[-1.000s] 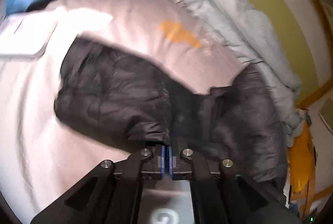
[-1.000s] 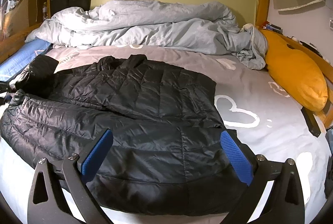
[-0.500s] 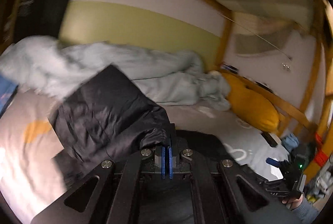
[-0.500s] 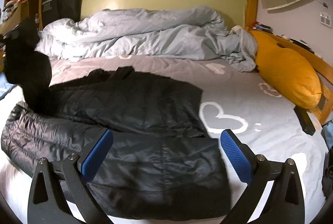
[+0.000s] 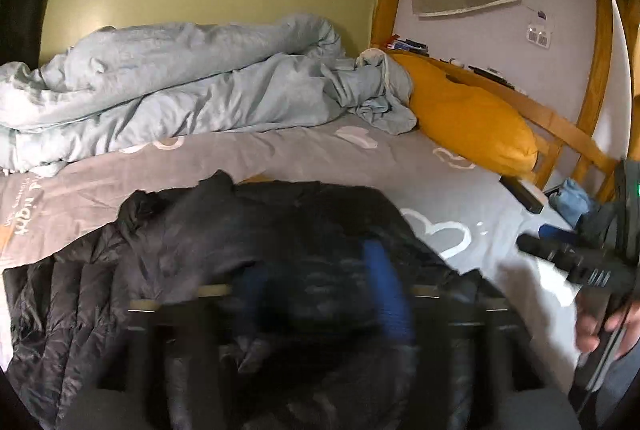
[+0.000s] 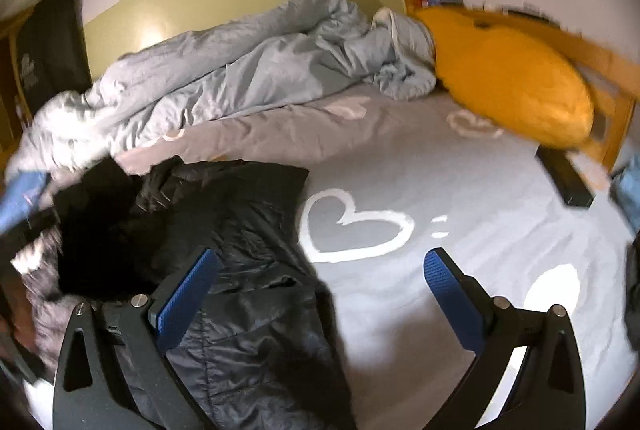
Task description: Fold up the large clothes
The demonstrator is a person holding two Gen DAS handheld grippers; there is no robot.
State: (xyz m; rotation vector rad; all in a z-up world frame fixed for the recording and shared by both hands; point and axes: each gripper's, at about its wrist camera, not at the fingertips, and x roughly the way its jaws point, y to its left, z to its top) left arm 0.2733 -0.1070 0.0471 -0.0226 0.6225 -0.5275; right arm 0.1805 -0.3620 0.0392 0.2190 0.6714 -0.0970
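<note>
Grey heart-print bedsheet [image 6: 460, 190], light-blue duvet [image 5: 192, 86] bunched behind. Black puffer jacket [image 6: 248, 230] is spread at near left, sleeve laid across. Judged light, soft, slippery; best gripped at hem or cuff. Left gripper [image 5: 316, 290] blurred, jaws opening, nothing pinched. Right gripper [image 6: 320, 290] wide, empty.

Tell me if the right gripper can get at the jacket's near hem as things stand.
Probably yes. The right gripper is open and empty, one finger already over the jacket; nothing lies between it and the hem.
</note>
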